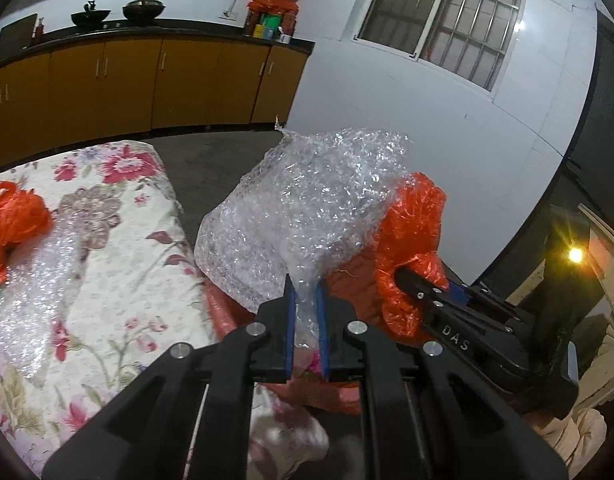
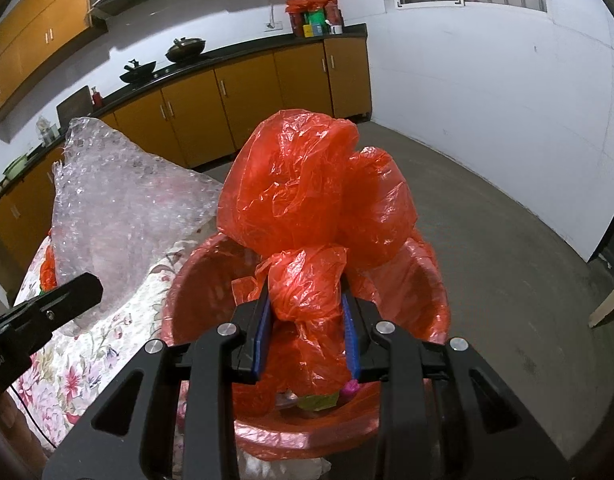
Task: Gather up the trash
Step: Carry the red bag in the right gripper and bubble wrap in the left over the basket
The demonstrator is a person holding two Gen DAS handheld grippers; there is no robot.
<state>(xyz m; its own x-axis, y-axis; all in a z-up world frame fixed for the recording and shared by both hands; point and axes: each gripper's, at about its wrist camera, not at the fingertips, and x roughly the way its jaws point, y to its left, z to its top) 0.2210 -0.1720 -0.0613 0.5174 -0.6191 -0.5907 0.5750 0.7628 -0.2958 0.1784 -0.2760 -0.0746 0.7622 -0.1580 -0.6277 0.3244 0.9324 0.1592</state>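
Note:
My left gripper [image 1: 306,294] is shut on a big crumpled sheet of clear bubble wrap [image 1: 307,208], held up beside the table; the sheet also shows in the right wrist view [image 2: 123,208]. My right gripper [image 2: 307,304] is shut on a crumpled orange plastic bag [image 2: 315,200], held over a bin lined with an orange bag [image 2: 427,280]. The right gripper with its orange bag [image 1: 411,240] shows in the left wrist view, just right of the bubble wrap. Small coloured scraps [image 2: 315,400] lie in the bin.
A table with a floral cloth [image 1: 119,264] stands to the left, bearing another orange bag [image 1: 15,224] and more bubble wrap [image 1: 31,292]. Yellow kitchen cabinets [image 2: 247,96] with pots line the far wall. Bare concrete floor [image 2: 507,260] lies right of the bin.

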